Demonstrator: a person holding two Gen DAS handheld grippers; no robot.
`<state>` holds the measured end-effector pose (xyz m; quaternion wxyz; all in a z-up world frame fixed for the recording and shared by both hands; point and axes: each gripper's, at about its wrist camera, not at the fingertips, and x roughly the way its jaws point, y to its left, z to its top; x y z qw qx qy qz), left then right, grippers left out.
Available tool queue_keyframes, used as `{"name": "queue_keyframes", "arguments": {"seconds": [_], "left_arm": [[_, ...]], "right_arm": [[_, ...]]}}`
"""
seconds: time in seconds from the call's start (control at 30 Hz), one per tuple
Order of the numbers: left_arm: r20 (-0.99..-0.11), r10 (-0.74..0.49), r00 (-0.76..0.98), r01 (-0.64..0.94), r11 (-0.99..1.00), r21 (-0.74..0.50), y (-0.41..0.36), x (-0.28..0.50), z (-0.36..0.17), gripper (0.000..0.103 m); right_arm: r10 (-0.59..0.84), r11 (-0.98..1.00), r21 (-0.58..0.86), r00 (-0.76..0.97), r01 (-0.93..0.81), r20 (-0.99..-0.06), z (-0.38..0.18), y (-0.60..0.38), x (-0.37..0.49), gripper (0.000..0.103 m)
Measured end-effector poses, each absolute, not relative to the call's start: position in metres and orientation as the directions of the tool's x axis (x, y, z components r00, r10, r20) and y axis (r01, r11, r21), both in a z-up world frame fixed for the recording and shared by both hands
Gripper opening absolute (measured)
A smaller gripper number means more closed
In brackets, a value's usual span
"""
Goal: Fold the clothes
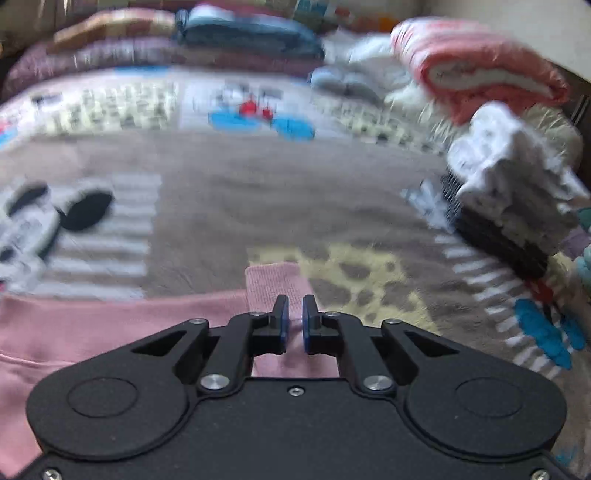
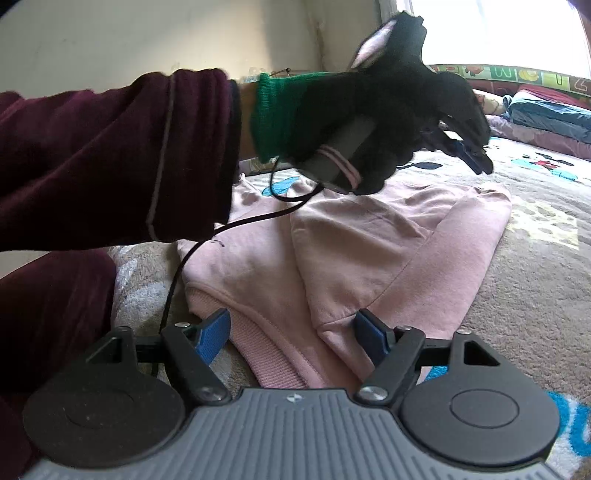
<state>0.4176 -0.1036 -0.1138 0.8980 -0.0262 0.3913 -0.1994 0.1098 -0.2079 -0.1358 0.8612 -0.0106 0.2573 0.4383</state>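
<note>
Pink fabric fills the lower half of both views: one pink sweatshirt (image 2: pixel 369 243), lying on a patterned blanket (image 2: pixel 535 288) that covers the bed. In the right wrist view it sits in the centre of the frame, partly folded, with one panel laid over the body and a ribbed hem (image 2: pixel 266 350) running toward the bottom edge.

Two tongs are present. The right gripper (image 2: pixel 295 334) occupies the bottom of its own view, its two blue pads (image 2: pixel 212 338) spread wide apart, one on either side of the hem and the folded corner, gripping nothing. The left gripper (image 1: pixel 294 319) shows at the bottom centre of the left wrist view with its two blue pads close together and only a narrow gap between them; a strip of the pink cloth lies in line with that gap, but whether the pads are pinching it cannot be told, as the picture is blurred.

One gloved hand (image 2: pixel 388 122), black with a green cuff, reaches across the upper middle of the right wrist view, holding that left tool's handle above the sweatshirt; a maroon sleeve (image 2: pixel 110 155) fills the upper left, and one black cable (image 2: pixel 177 273) hangs down from it.

In the left wrist view's upper part are several folded piles: a coral-and-white bundle (image 1: pixel 480 74) at upper right, a white one (image 1: pixel 509 162) below it, and a blue one (image 1: pixel 251 33) at top centre.
</note>
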Motion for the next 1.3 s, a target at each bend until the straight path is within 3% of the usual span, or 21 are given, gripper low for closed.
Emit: {"name": "queue_keyframes", "arguments": {"seconds": [0.13, 0.27, 0.57, 0.77, 0.97, 1.07, 1.23, 1.3], "left_arm": [[-0.707, -0.363, 0.607, 0.306, 0.928, -0.213, -0.104, 0.427, -0.119, 0.003], [-0.667, -0.374, 0.644, 0.336, 0.922, -0.193, -0.098, 0.404, -0.1, 0.004], [-0.58, -0.371, 0.725, 0.358, 0.923, -0.143, -0.06, 0.293, -0.055, 0.004], [-0.566, -0.391, 0.726, 0.4, 0.909, -0.115, -0.056, 0.22, -0.065, 0.017], [-0.587, -0.439, 0.68, 0.419, 0.89, -0.181, -0.062, 0.181, -0.098, 0.017], [-0.641, -0.393, 0.659, 0.399, 0.906, -0.145, -0.068, 0.178, -0.129, 0.019], [-0.595, -0.413, 0.69, 0.384, 0.905, -0.183, -0.055, 0.17, -0.124, 0.02], [-0.573, -0.418, 0.705, 0.357, 0.907, -0.223, -0.04, 0.165, -0.119, 0.031]], "right_arm": [[0.757, 0.604, 0.216, 0.468, -0.767, -0.455, -0.136, -0.207, 0.111, 0.08], [0.766, 0.596, 0.231, 0.458, -0.769, -0.451, -0.137, -0.208, 0.114, 0.08], [0.755, 0.609, 0.152, 0.51, -0.779, -0.413, -0.129, -0.208, 0.096, 0.077], [0.719, 0.663, 0.107, 0.59, -0.741, -0.368, -0.111, -0.222, 0.071, 0.073], [0.638, 0.728, 0.067, 0.638, -0.682, -0.431, -0.119, -0.225, 0.069, 0.073], [0.624, 0.711, 0.036, 0.607, -0.702, -0.492, -0.133, -0.209, 0.068, 0.077], [0.597, 0.705, -0.034, 0.619, -0.708, -0.509, -0.142, -0.198, 0.063, 0.082], [0.595, 0.7, -0.058, 0.626, -0.712, -0.504, -0.137, -0.197, 0.057, 0.081]]}}
